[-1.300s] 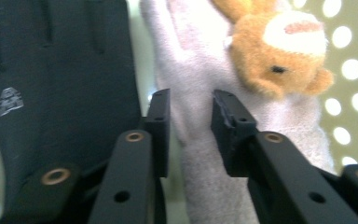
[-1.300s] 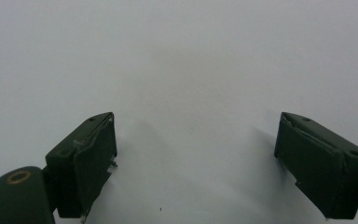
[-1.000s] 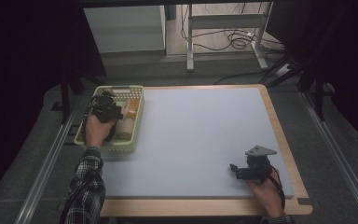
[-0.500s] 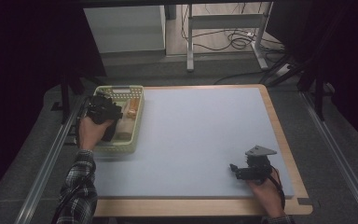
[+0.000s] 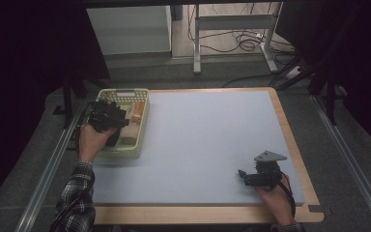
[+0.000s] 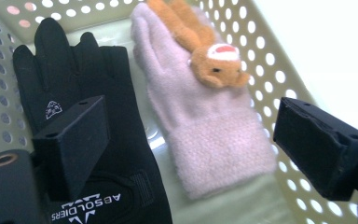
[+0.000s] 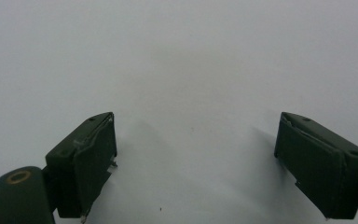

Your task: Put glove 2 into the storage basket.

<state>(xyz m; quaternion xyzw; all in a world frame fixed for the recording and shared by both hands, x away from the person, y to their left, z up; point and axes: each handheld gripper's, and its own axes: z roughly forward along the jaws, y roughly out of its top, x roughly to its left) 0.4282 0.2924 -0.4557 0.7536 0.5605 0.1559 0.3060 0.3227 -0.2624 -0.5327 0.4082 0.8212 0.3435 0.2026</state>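
Hovering over the basket (image 5: pixel 142 126) at the mat's far left corner, the left gripper (image 6: pixel 191 154) has just been opening its jaws; they now stand wide apart with nothing pressed between them. Below them in the left gripper view lie a black glove (image 6: pixel 74 93) and, just beside it, a pink glove (image 6: pixel 205 121), cuffs toward the camera, both flat on the basket floor. A small orange plush animal (image 6: pixel 205 51) rests on the pink glove's finger end. From the high view the left hand (image 5: pixel 92 140) holds its gripper (image 5: pixel 107 116) above the basket's near-left part. Right gripper (image 5: pixel 244 176) sits near the mat's (image 5: pixel 207 140) near right corner, held by the right hand (image 5: pixel 274 198); its jaws are wide apart over bare mat (image 7: pixel 182 60), gripping nothing.
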